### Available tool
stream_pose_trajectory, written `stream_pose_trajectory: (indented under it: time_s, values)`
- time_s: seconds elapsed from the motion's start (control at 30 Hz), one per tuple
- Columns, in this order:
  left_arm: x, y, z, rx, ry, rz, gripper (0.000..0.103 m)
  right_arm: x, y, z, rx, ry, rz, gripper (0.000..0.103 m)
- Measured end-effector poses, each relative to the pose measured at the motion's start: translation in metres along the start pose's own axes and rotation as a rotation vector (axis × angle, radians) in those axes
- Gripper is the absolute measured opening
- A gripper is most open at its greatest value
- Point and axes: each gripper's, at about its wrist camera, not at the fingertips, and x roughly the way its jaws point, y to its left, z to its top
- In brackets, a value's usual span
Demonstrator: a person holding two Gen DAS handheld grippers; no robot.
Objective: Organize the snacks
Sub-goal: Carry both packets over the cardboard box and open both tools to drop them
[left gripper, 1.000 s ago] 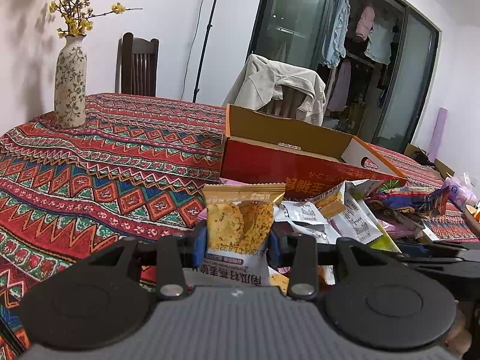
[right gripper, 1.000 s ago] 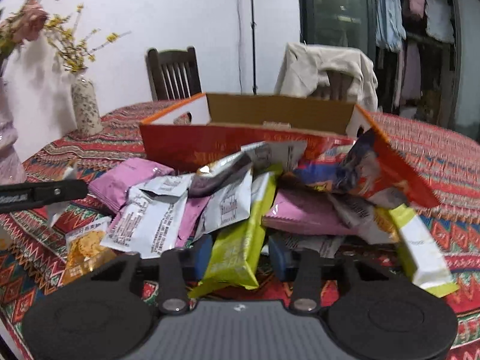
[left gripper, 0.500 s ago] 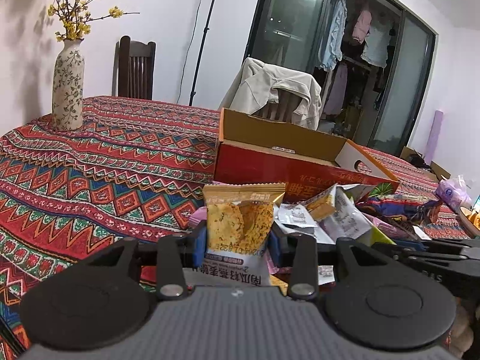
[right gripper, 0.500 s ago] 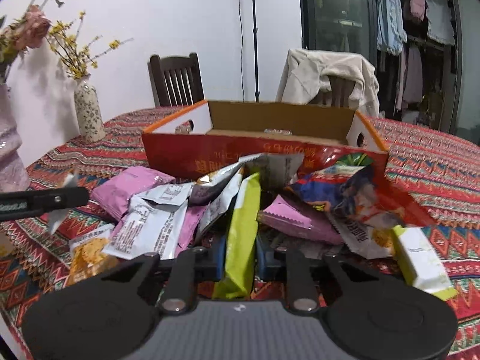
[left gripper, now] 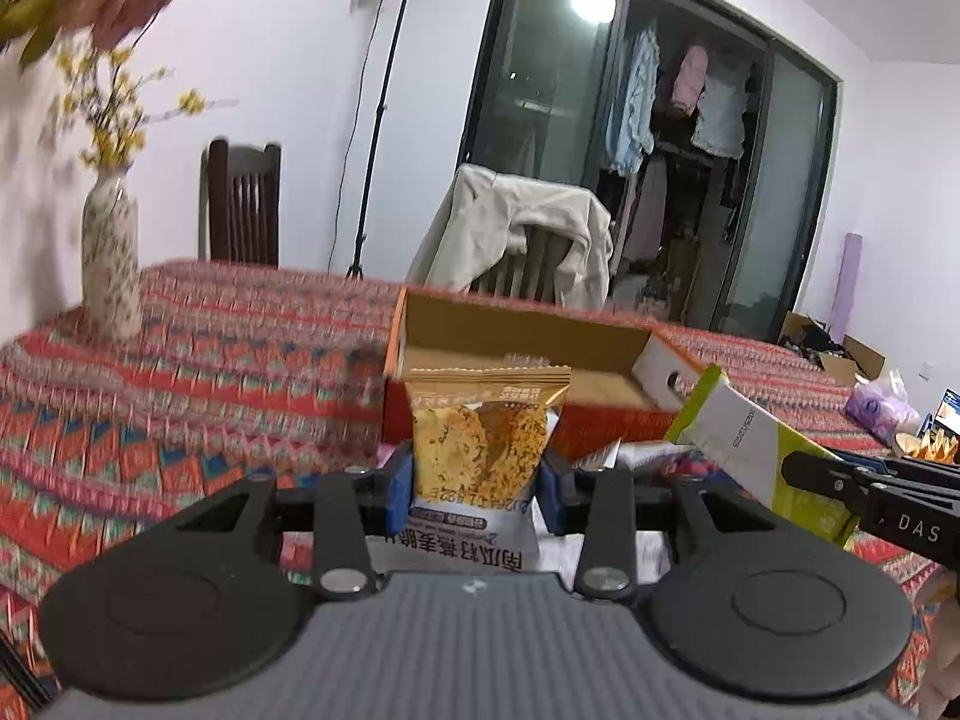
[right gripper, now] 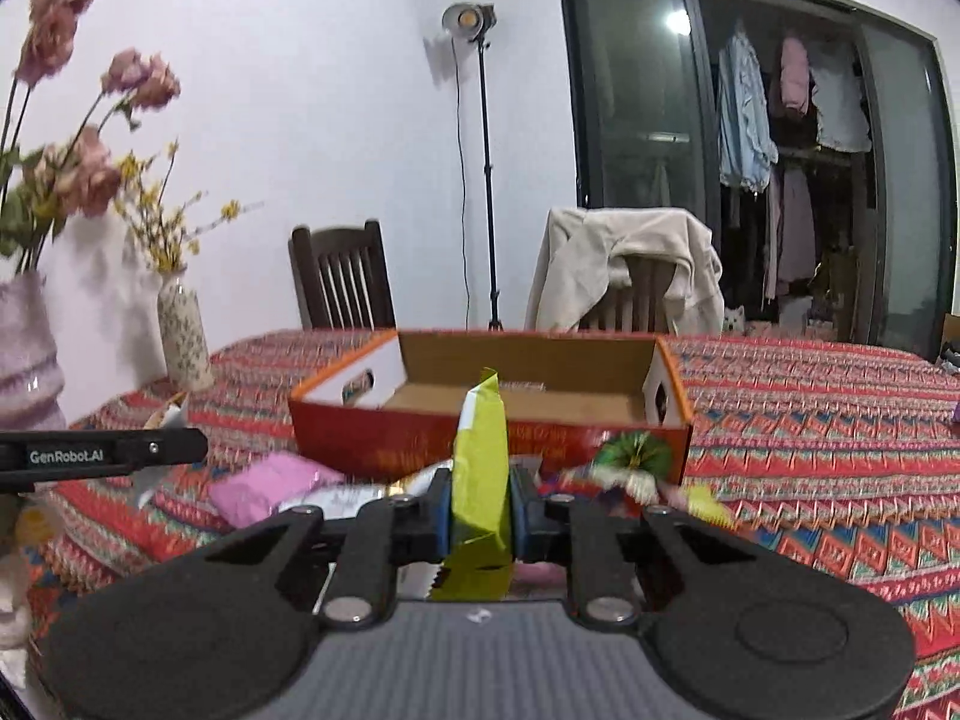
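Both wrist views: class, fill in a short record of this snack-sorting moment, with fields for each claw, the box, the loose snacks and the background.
left claw: shut on orange cracker packet
right claw: shut on lime-green snack packet
box: red cardboard box, open top, on patterned tablecloth
loose snacks: pink packet and others in front of box
background: floral vase, wooden chair

On the table the open box sits far ahead of me, loose snack packets heaped just near of it. A vase stands far left; two chairs stand behind the table
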Motion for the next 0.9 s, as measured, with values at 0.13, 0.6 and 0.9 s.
stream_pose_trajectory:
  time_s: [0.13, 0.6, 0.9]
  values:
    - [0.015, -0.011, 0.029, 0.022, -0.031, -0.005, 0.04, 0.008, -0.007, 0.02, 0.02, -0.036, -0.002, 0.018]
    - [0.147, -0.047, 0.1, 0.053, 0.06, 0.049, 0.04, 0.13, -0.054, 0.1, 0.102, 0.022, -0.124, 0.018]
    - [0.221, -0.041, 0.097, 0.03, 0.152, 0.125, 0.041, 0.196, -0.078, 0.098, 0.149, 0.139, -0.156, 0.019]
